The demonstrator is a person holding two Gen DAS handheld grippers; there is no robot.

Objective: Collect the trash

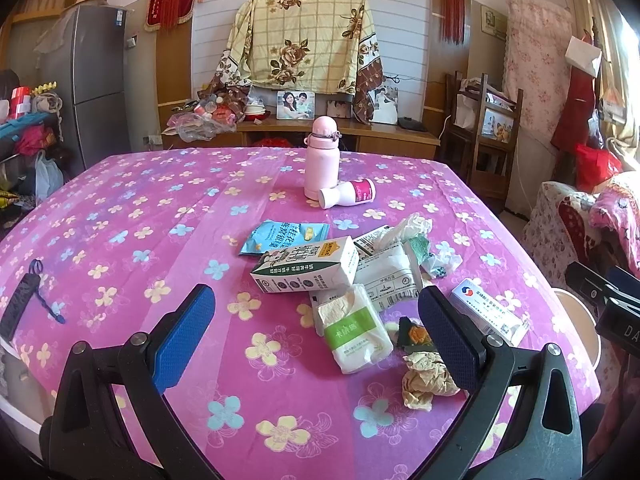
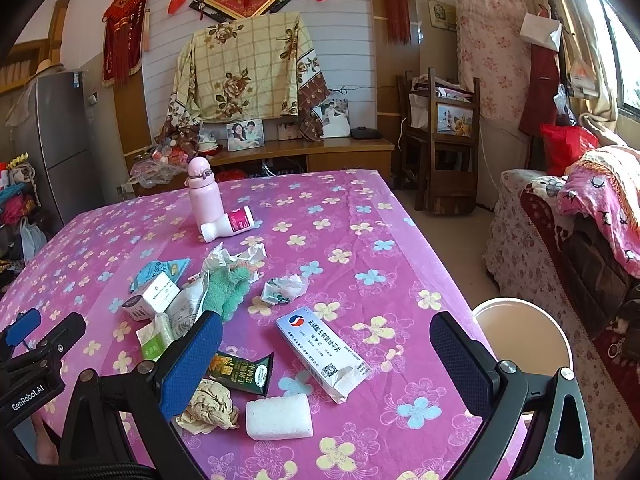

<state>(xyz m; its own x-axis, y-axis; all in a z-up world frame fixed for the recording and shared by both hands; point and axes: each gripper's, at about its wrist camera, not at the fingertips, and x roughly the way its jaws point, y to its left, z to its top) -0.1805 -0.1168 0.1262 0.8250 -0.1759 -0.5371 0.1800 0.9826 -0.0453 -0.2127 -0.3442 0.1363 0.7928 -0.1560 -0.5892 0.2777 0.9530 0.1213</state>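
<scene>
While both grippers gape, bin [image 2: 520,320] beside table [image 2: 360,216] looks empty.

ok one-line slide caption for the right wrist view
Open right claw above a white medicine box amid trash on the pink floral tablecloth, bin beside.

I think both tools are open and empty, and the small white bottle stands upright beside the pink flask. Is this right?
Not quite. The white bottle lies on its side against the pink flask, as the right wrist view shows. The left tool and the right tool are open and empty.
</scene>
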